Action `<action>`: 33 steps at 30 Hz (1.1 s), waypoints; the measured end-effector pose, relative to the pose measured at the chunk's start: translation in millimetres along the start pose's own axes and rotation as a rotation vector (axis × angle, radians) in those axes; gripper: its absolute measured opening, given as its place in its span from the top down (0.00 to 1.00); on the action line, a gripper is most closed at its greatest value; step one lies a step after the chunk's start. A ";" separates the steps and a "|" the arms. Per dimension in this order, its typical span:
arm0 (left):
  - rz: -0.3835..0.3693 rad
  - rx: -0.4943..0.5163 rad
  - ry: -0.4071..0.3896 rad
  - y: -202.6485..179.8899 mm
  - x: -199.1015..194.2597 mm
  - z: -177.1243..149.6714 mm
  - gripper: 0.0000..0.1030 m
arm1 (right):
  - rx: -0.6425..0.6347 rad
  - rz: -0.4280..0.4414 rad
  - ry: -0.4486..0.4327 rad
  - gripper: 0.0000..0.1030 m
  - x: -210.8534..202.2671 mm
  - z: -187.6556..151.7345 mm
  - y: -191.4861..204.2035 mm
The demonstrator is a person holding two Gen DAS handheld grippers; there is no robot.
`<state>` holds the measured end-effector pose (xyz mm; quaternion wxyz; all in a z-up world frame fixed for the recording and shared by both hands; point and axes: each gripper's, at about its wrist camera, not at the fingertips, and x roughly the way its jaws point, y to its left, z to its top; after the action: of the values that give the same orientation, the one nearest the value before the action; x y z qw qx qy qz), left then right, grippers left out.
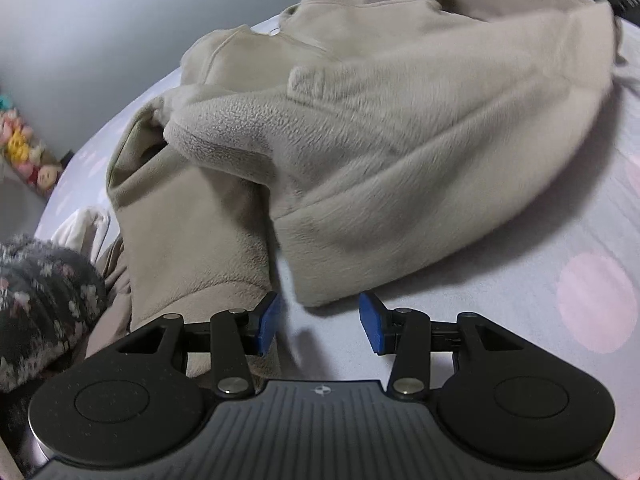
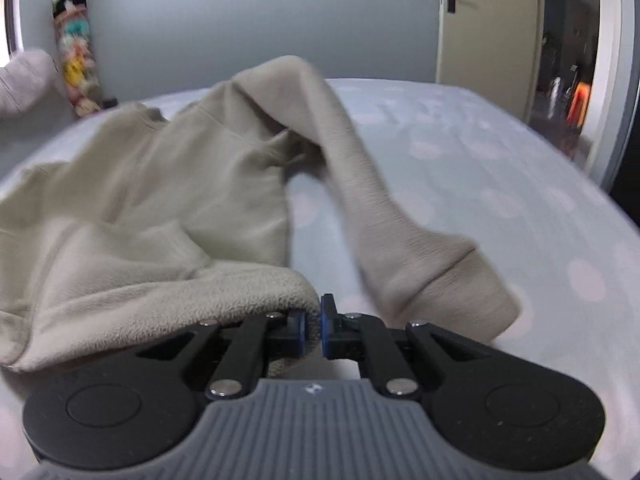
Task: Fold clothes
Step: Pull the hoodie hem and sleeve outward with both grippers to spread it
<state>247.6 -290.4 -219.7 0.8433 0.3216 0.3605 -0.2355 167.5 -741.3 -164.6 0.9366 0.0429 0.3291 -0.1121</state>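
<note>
Beige fleece garment [image 2: 168, 184] spread across the centre and left of the frame on the dotted bedsheet [image 2: 500, 184], its edge pinched between the nearly closed jaws of the right gripper [image 2: 313, 326]; left gripper [image 1: 318, 322] jaws wide apart, empty, just below the fabric.

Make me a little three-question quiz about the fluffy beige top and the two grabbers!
1. True or false: the left gripper is clamped on the beige fleece sweatshirt.
2. What does the right gripper hold? A) sweatshirt hem B) a pillow C) nothing
3. Fill in: the sweatshirt lies on a pale grey bedsheet with pink ____.

Key: 1 false, its jaws are open and empty. 2 A, shut on the fleece edge. 3 dots.
</note>
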 end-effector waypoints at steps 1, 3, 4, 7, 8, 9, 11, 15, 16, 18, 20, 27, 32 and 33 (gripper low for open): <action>0.011 0.020 0.005 -2.3 1.7 -0.6 0.60 | -0.008 -0.008 0.005 0.92 1.8 0.8 -0.5; 0.028 0.062 0.013 -6.5 6.5 -2.3 0.60 | -0.015 -0.018 0.013 0.92 6.1 2.1 1.0; 0.030 0.075 0.011 -8.3 8.0 -2.7 0.60 | -0.022 -0.023 0.017 0.92 7.4 2.1 1.7; 0.050 0.131 -0.016 -15.5 11.1 -2.1 0.60 | -0.020 -0.026 0.022 0.92 8.7 0.3 3.4; 0.061 0.139 -0.026 -17.0 12.0 -0.7 0.60 | -0.013 -0.023 0.027 0.92 8.9 0.0 2.8; 0.071 0.146 -0.037 -18.3 12.9 0.8 0.63 | -0.007 -0.019 0.032 0.92 9.6 -0.1 1.5; 0.073 0.128 -0.063 -16.0 12.5 4.2 0.74 | -0.004 -0.008 0.048 0.92 9.9 -1.3 0.9; 0.072 0.077 -0.158 -9.1 0.0 11.3 0.87 | -0.042 -0.005 0.073 0.92 9.8 -6.5 3.5; 0.075 0.069 -0.181 -7.5 -3.5 13.0 0.87 | -0.045 -0.004 0.079 0.92 9.7 -7.6 4.7; 0.067 0.050 -0.190 -2.8 -5.5 16.3 0.90 | -0.040 0.000 0.091 0.92 12.8 -9.2 4.8; 0.050 0.015 -0.192 4.4 -9.8 20.1 0.91 | -0.028 0.005 0.090 0.92 10.9 -7.5 4.1; 0.026 -0.148 -0.257 40.7 -88.9 44.5 0.93 | -0.067 0.058 0.022 0.92 -29.4 12.8 18.1; 0.009 -0.223 -0.241 63.9 -140.6 44.9 0.93 | -0.056 0.063 -0.065 0.93 -90.2 13.0 24.4; 0.006 -0.236 -0.236 67.6 -149.9 41.9 0.93 | -0.054 0.064 -0.083 0.93 -102.4 13.1 25.6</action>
<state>215.0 -249.3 -58.3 0.9123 0.1918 0.2832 -0.2251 103.9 -699.8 -90.1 0.9534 0.0236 0.2915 -0.0747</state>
